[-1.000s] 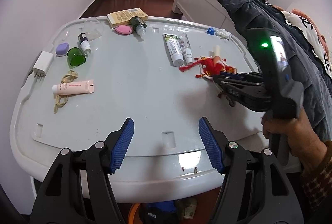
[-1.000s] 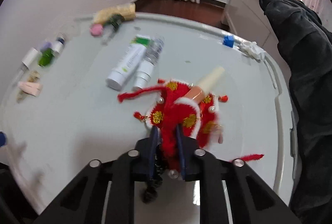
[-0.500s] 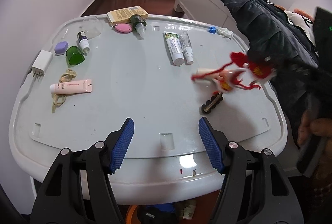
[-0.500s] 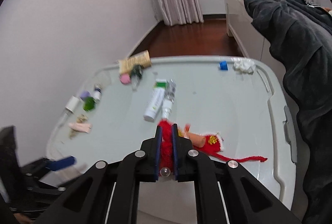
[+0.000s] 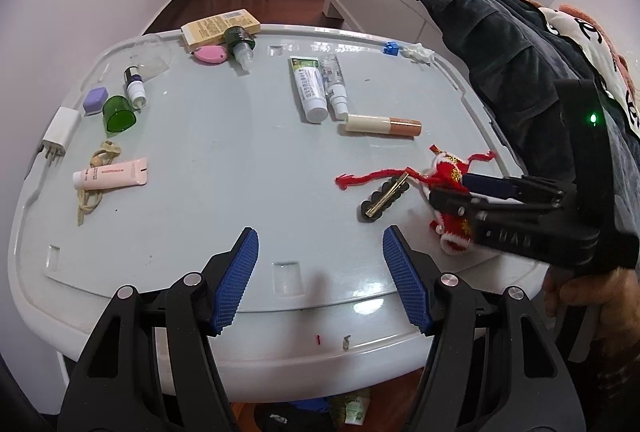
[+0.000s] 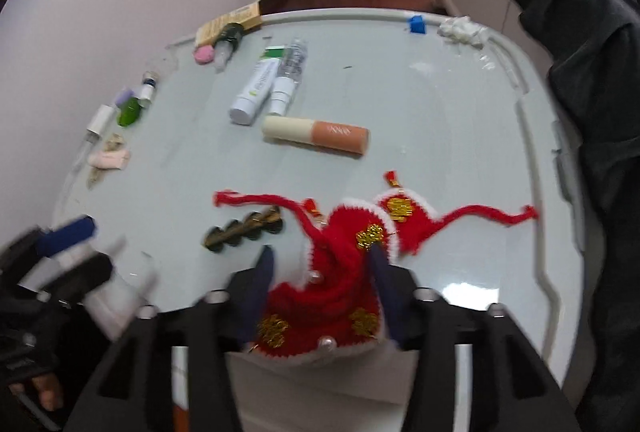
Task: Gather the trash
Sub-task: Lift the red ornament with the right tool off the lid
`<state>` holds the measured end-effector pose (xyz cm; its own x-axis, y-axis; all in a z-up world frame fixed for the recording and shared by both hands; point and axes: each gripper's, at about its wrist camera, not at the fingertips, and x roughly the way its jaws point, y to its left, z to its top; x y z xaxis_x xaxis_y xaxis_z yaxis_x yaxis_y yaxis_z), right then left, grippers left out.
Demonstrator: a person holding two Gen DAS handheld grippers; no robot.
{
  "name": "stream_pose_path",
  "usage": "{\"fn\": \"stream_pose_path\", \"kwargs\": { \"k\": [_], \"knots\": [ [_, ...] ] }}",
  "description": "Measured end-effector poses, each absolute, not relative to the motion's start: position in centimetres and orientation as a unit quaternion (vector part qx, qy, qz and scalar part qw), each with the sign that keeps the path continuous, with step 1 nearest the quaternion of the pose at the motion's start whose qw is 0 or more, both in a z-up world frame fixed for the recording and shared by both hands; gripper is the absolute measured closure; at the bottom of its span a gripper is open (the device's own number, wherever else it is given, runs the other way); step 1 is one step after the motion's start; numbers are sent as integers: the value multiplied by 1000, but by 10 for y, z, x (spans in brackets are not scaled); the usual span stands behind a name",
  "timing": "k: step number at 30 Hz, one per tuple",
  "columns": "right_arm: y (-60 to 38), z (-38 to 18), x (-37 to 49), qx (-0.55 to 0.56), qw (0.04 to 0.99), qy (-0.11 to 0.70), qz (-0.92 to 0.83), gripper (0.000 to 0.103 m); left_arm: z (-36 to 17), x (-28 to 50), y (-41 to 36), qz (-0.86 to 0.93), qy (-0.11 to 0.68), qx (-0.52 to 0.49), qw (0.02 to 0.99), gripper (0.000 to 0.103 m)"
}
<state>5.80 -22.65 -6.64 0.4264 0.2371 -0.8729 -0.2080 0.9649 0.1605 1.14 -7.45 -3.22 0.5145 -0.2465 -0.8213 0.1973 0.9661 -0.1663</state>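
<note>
A red knitted ornament [image 6: 348, 232] with gold trim and long strings lies on the pale table [image 5: 240, 160] near its right front edge. My right gripper [image 6: 320, 260] stands over it, and its jaws are opening with the knit between them. The left pad is clear of the knit, while the right pad is at its edge. In the left wrist view the same gripper [image 5: 450, 190] comes in from the right over the ornament [image 5: 448, 176]. My left gripper [image 5: 320, 240] hangs open above the table's near edge, with nothing between its blue pads.
A dark hair clip [image 5: 384, 198] lies just left of the ornament, and a peach tube [image 5: 382, 125] lies behind it. Tubes, small bottles, a green cap [image 5: 119, 114] and a charger [image 5: 60, 132] are spread across the far and left side. Crumpled tissue [image 5: 418, 53] sits far right, and a dark coat [image 5: 500, 44] hangs beyond.
The right gripper lifted the ornament off the table while shut on it, then brought it down nearer the front right edge and spread its jaws. The left gripper stayed put.
</note>
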Motion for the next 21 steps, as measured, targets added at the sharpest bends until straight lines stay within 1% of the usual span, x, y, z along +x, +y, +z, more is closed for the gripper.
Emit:
{"fn": "stream_pose_path", "kwargs": {
  "k": [1,2,4,5,6,8,9,10,11,12,13,14,16,21],
  "knots": [
    [-224,-65,56,0,848,516,125,26,-32,11,-74,-128,476,-26,870,39],
    [-222,-65,54,-15,852,510,117,25,-32,11,-75,-127,475,-25,870,39],
    [-214,-61,51,-58,861,496,100,12,-31,11,-74,-127,474,-25,871,39],
    [-214,-61,51,-72,863,491,98,9,-30,11,-74,-126,473,-25,872,39],
    [-212,-63,51,-83,861,491,99,6,-30,11,-74,-125,472,-26,872,39],
    [-212,-77,58,-92,849,511,98,6,-29,10,-73,-125,471,-29,873,39],
    [-215,-83,59,-83,842,523,102,14,-28,10,-73,-126,470,-29,873,39],
    [-222,-85,58,-52,844,522,109,17,-28,10,-74,-127,470,-29,873,39],
    [-224,-83,58,-48,847,520,103,20,-27,9,-74,-128,469,-28,873,39],
    [-224,-81,57,-56,846,520,102,32,-27,9,-75,-128,468,-27,874,39],
    [-224,-78,56,-47,846,519,118,65,-27,9,-76,-129,468,-26,874,39],
    [-224,-76,56,-37,844,522,118,79,-27,9,-77,-130,469,-26,873,39],
    [-220,-72,52,-38,849,514,111,86,-28,10,-78,-131,471,-26,872,39],
    [-227,-58,54,28,847,516,122,90,-28,11,-80,-130,471,-26,872,39]
  ]
}}
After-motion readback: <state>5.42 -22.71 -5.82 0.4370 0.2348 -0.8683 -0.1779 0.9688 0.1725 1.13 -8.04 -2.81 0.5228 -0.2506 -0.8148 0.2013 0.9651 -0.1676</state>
